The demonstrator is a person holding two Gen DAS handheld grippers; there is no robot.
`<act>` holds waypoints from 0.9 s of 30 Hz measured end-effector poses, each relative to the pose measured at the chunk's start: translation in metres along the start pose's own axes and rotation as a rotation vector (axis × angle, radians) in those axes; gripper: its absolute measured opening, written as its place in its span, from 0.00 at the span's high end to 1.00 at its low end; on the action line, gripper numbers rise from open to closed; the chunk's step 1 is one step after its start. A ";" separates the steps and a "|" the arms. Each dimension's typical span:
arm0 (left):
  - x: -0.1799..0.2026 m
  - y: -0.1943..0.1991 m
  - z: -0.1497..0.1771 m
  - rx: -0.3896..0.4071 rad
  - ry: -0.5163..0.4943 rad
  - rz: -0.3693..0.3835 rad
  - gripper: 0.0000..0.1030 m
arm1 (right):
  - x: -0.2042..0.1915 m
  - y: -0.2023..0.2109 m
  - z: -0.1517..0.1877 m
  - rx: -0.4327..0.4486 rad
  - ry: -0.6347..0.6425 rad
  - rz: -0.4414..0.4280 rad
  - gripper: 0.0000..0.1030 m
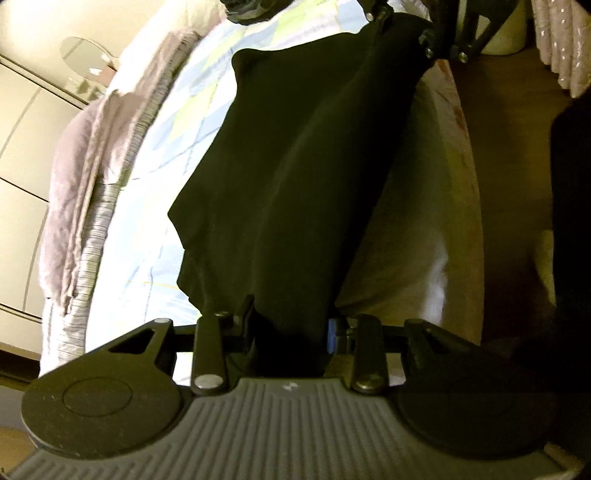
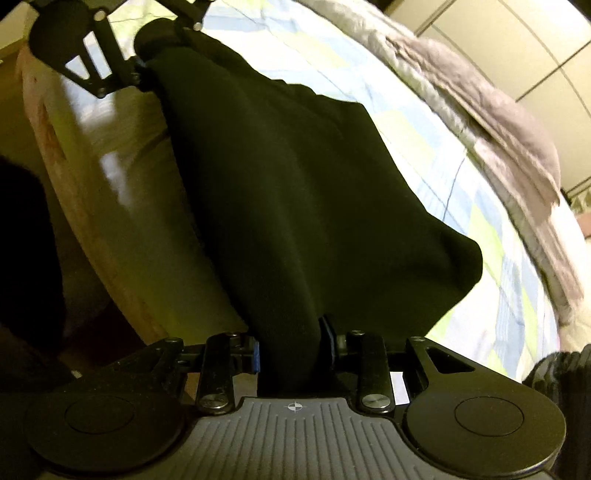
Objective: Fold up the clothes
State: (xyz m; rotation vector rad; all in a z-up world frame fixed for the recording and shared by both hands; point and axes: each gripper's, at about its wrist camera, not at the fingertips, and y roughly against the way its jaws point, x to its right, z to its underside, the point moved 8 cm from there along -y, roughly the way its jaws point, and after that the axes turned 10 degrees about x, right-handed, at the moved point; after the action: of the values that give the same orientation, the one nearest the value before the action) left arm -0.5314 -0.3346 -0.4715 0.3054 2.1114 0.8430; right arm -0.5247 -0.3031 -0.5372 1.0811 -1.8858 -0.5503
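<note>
Left wrist view: the left gripper [image 1: 291,325] is clenched on a bunched edge of a black garment [image 1: 295,177], the cloth pinched between its two fingers, one of which shows a blue pad [image 1: 331,332]. From this grip the garment stretches away, taut and creased lengthwise, to the right gripper [image 1: 417,33] near the top of the view, which grasps the opposite end. The garment hangs along the near edge of a bed; one loose corner [image 1: 242,59] lies out over the bedsheet [image 1: 166,155], which is pale with blue and green patches. A folded grey blanket [image 1: 85,173] with a striped hem lies along the far edge of the bed, well apart from the garment. Beyond it stand pale cupboard doors [image 1: 22,129]. The wooden bed frame [image 1: 458,140] curves down the garment's other side, with brown floor [image 1: 517,122] beside it. Right wrist view: the right gripper [image 2: 291,354] is likewise closed on a gathered end of the black garment [image 2: 295,192], blue pads [image 2: 255,356] pressing the cloth from both sides. The left gripper [image 2: 147,70] shows at the upper left, holding the far end. The garment spans between the two grippers above the bed's near edge, one lobe [image 2: 458,254] sagging over the bedsheet [image 2: 461,177]. The grey blanket [image 2: 509,122] lies at the bed's far edge, the bed frame [image 2: 74,184] at the left.
</note>
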 end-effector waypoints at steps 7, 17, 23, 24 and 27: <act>0.029 0.007 0.015 0.086 -0.034 -0.126 0.70 | -0.018 -0.002 0.010 0.086 0.030 0.126 0.70; 0.060 0.012 0.019 0.135 -0.041 -0.297 0.71 | -0.033 -0.006 0.030 0.203 0.091 0.296 0.70; 0.073 0.019 0.013 0.072 -0.045 -0.314 0.68 | -0.036 -0.005 0.035 0.169 0.117 0.347 0.69; 0.072 0.022 0.012 0.065 -0.049 -0.306 0.67 | -0.037 -0.001 0.034 0.164 0.119 0.352 0.69; 0.066 0.034 0.007 0.059 -0.036 -0.267 0.65 | -0.035 0.014 0.035 0.164 0.096 0.337 0.66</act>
State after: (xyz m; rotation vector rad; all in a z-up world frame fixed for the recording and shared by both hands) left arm -0.5705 -0.2746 -0.4927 0.0657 2.0888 0.6150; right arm -0.5523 -0.2670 -0.5620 0.8477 -1.9983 -0.1513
